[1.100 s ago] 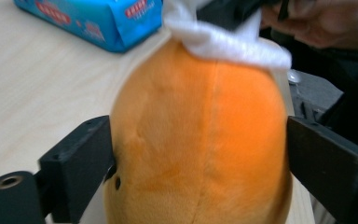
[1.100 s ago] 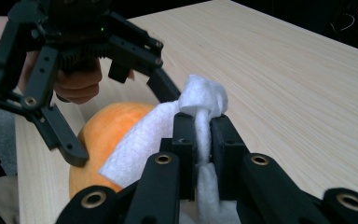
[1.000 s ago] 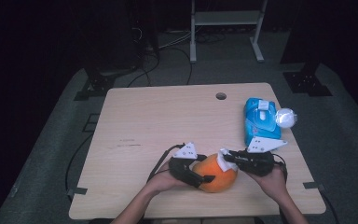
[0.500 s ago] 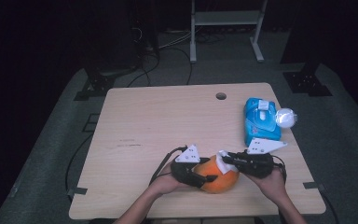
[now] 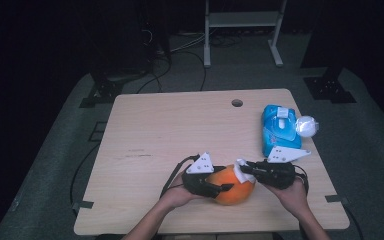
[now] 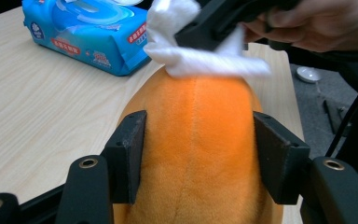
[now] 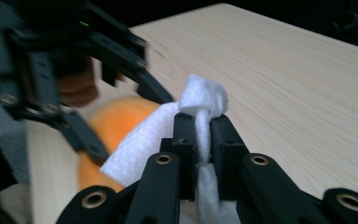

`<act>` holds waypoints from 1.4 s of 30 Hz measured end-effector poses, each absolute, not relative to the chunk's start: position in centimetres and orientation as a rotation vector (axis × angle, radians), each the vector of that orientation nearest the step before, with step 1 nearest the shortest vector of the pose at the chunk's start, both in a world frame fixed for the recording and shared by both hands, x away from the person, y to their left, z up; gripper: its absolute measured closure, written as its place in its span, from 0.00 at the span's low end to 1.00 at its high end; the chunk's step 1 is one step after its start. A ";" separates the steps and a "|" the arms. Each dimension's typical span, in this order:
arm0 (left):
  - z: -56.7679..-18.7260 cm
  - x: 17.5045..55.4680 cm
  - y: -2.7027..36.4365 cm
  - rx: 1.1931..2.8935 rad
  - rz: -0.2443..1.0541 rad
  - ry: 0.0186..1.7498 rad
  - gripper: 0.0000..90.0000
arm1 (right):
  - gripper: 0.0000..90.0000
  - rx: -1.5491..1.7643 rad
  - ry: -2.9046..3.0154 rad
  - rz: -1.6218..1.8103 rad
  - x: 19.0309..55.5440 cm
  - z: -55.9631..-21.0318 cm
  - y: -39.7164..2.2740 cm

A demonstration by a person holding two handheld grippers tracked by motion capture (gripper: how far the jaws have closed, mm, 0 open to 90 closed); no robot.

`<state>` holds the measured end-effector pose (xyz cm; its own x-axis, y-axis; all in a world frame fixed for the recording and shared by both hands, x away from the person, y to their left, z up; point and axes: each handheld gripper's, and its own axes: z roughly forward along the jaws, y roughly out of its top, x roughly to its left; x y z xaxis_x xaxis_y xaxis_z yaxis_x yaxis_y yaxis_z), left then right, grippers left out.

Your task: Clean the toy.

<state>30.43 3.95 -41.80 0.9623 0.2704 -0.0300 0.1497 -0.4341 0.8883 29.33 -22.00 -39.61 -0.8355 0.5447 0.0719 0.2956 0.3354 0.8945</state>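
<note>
An orange plush toy [image 5: 234,190] lies near the table's front edge. My left gripper [image 5: 222,186] comes at it from the left. Its jaws have just been closing, and the pads [image 6: 129,140] now press into both sides of the plush toy [image 6: 200,102]. My right gripper [image 5: 244,169] reaches in from the right, shut on a white wipe [image 5: 239,167]. In the left gripper view the wipe [image 6: 205,65] rests on the plush's far top. In the right gripper view the wipe [image 7: 200,100] is pinched between the tips of my right gripper [image 7: 204,123], with the orange plush [image 7: 121,119] blurred behind.
A blue pack of wet wipes [image 5: 279,127] lies at the table's right side, with a crumpled pale ball [image 5: 307,126] against its right edge. A cable hole [image 5: 237,103] sits near the far edge of the wooden table [image 5: 170,130]. Both hands work close to the front edge.
The left gripper's jaws have narrowed onto the orange plush. The right gripper and its wipe stay on the plush's top; both hands have hardly shifted.
</note>
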 end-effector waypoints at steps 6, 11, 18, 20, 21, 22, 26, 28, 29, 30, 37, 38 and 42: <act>-41.8 30.3 4.0 2.032 0.139 0.273 0.34 | 0.90 0.723 2.378 1.508 29.1 -39.6 -21.4; -42.1 31.5 4.7 2.007 0.041 0.333 0.15 | 0.90 0.812 2.365 1.470 30.2 -40.7 -23.1; -42.3 31.3 4.5 2.022 0.062 0.327 0.32 | 0.90 0.810 2.354 1.459 29.9 -40.3 -22.7; -42.3 31.1 4.4 2.024 0.072 0.318 0.33 | 0.90 0.789 2.352 1.468 29.6 -40.0 -22.2; -42.3 31.0 4.3 2.026 0.080 0.315 0.33 | 0.90 0.778 2.353 1.486 29.4 -39.8 -22.0; -42.2 30.9 4.3 2.029 0.087 0.313 0.33 | 0.90 0.759 2.356 1.501 29.2 -39.6 -21.6; -42.3 31.0 4.5 2.042 0.082 0.285 0.36 | 0.90 0.716 2.367 1.479 28.9 -39.4 -21.0; -42.4 31.3 4.9 2.046 0.069 0.283 0.36 | 0.90 0.736 2.369 1.480 29.3 -39.6 -21.4; -42.4 31.5 5.1 2.051 0.063 0.279 0.36 | 0.90 0.752 2.369 1.471 29.5 -39.8 -21.7; -42.5 31.6 5.3 2.054 0.056 0.278 0.36 | 0.90 0.778 2.369 1.462 29.8 -40.1 -22.1; -42.7 31.8 5.7 2.044 0.028 0.278 0.36 | 0.90 0.894 2.359 1.452 30.7 -41.2 -24.3; -42.7 31.9 5.6 2.043 0.027 0.281 0.36 | 0.90 0.887 2.359 1.448 30.6 -41.1 -24.2; -42.2 31.3 5.1 2.043 0.064 0.295 0.36 | 0.90 0.832 2.359 1.471 30.1 -40.3 -23.1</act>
<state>31.35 5.10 -42.24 0.9685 0.2356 -0.0806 0.1811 -0.4443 0.8774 30.05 -23.14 -40.27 -0.8094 0.5798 0.0935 0.3390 0.3314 0.8805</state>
